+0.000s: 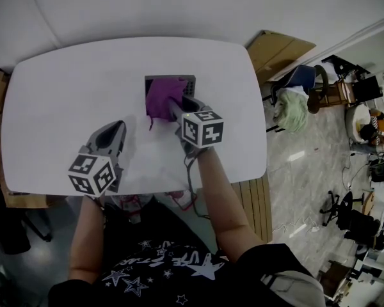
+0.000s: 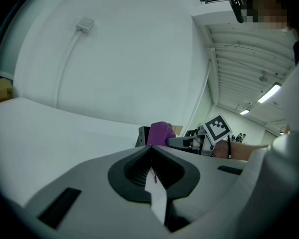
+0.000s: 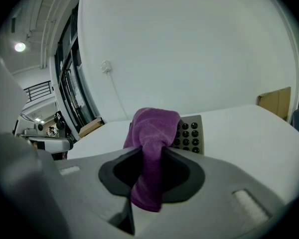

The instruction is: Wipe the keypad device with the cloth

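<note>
A dark grey keypad device (image 1: 187,84) with rows of round black buttons (image 3: 191,135) lies flat near the middle of the white table (image 1: 64,88). My right gripper (image 1: 173,108) is shut on a purple cloth (image 1: 163,98), which is bunched over the keypad's left and middle part (image 3: 154,128). The cloth hangs down between the jaws toward the camera. My left gripper (image 1: 112,133) is shut with nothing in it, over bare table to the left of and nearer than the keypad. From the left gripper view the cloth (image 2: 160,132) and the right gripper (image 2: 192,142) show ahead.
The table's front edge (image 1: 153,187) runs just below both grippers. A cardboard box (image 1: 278,50), chairs and clutter stand on the floor to the right. A white wall (image 2: 114,54) with a cable lies behind the table.
</note>
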`<state>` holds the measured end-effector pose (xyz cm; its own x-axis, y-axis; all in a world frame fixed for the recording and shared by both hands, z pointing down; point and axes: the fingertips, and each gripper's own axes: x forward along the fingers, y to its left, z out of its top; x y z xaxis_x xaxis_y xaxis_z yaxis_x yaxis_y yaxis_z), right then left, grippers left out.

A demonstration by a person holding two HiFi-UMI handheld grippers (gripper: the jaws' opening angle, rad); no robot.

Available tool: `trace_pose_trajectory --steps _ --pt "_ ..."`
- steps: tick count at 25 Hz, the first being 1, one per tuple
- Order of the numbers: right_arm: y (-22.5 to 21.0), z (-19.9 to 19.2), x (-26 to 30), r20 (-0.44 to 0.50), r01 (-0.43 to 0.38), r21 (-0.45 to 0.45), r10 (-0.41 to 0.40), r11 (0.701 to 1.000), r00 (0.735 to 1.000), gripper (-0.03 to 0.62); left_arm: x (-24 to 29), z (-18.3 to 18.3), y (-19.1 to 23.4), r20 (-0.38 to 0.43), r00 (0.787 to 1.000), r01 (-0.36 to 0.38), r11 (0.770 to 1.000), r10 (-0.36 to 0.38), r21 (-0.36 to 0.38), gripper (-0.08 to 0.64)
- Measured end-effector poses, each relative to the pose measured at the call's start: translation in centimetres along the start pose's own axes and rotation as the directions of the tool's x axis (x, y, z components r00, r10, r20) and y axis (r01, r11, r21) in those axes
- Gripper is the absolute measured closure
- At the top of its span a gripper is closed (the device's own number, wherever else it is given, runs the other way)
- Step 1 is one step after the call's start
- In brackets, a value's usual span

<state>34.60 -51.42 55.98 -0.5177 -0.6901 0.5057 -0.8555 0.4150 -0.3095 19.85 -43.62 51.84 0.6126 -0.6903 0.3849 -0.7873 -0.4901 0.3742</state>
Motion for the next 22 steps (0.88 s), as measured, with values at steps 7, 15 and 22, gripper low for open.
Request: trace_pose_trajectory --steps 7,15,22 --pt "-2.3 -0.7 -1.5 0.004 0.048 0.018 -0.048 0.999 0.999 0.494 0.3 -0.3 -0.9 0.005 1.0 0.022 1.0 -0.021 -0.023 0.551" --pt "-4.4 -1.3 -4.0 0.007 0.135 0.036 -0.135 0.99 0.991 0.494 0.1 -0.7 -2.5 -0.015 0.998 0.066 0.998 -0.066 -0.008 0.551" --pt "-7.0 -2.0 -6.8 0.012 0.201 0.083 -0.203 0.976 0.979 0.494 0.4 -1.2 -4.6 -0.028 0.995 0.099 0.995 -0.099 0.006 0.551"
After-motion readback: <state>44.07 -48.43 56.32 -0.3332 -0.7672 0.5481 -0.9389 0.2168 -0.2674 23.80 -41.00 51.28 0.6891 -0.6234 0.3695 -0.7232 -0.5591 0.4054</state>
